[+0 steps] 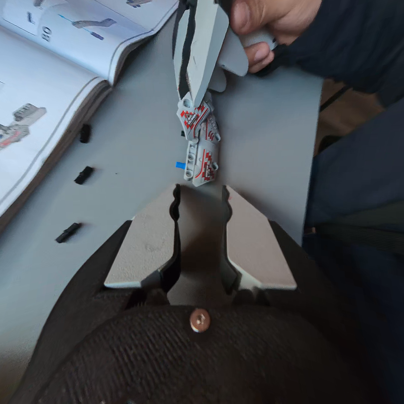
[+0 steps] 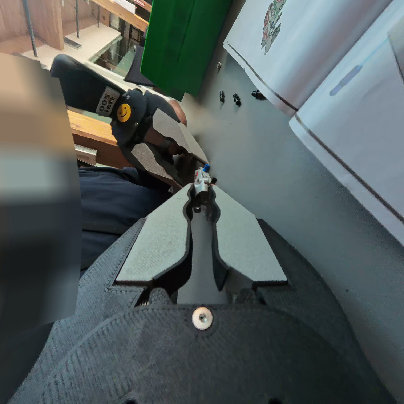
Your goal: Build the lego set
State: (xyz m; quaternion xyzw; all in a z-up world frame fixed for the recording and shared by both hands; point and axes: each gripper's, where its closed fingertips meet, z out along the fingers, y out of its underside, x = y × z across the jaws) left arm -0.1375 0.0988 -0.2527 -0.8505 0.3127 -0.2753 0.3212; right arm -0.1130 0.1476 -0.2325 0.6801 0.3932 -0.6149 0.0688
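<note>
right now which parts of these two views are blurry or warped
Left wrist view: the black pins and the instruction booklet smear with motion, while the grey lego assembly stays fairly sharp. Right wrist view: wide-angle bending tilts the table, the booklet is soft, and a mosaic patch covers the left edge.
</note>
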